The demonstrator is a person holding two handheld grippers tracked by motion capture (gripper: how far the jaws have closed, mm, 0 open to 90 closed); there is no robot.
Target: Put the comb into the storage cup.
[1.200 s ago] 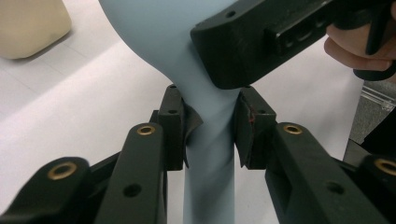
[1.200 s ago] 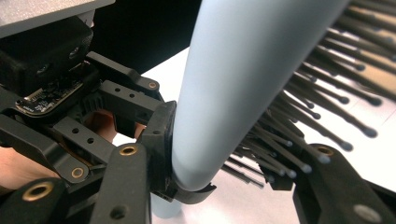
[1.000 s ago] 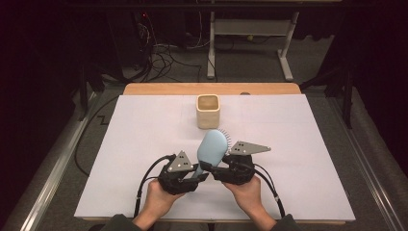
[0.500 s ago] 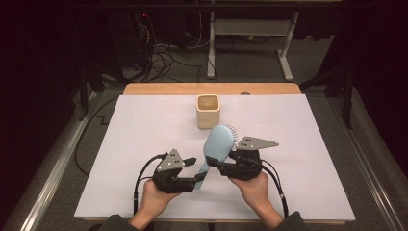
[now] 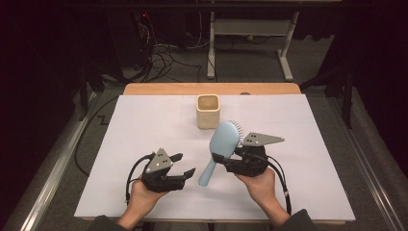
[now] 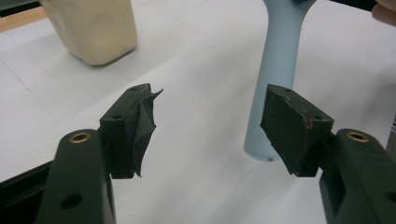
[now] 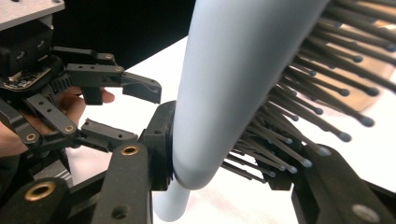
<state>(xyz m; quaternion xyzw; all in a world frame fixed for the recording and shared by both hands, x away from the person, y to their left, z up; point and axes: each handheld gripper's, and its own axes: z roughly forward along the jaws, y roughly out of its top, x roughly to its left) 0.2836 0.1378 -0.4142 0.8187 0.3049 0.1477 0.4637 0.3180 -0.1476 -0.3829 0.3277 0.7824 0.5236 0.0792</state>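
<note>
Right gripper point(image 5: 222, 161) is clamped across the head of the blue hairbrush point(image 5: 219, 149), 1 pad on the smooth back, the other in the bristles; brush is held off the table point(image 5: 298, 125), handle hanging down toward the left gripper point(image 5: 185, 166). Left jaws have just been opening and stand wide with nothing between the pads; in the left gripper view the handle point(image 6: 275, 79) sits just beyond the far pad, apart from it. Beige cup point(image 5: 208, 111) stands upright, behind the brush. Risks as I see them: bristle-side contact is soft, so the head could rotate or slip in the clamp; the long handle could clip the cup's rim and tip it.
</note>
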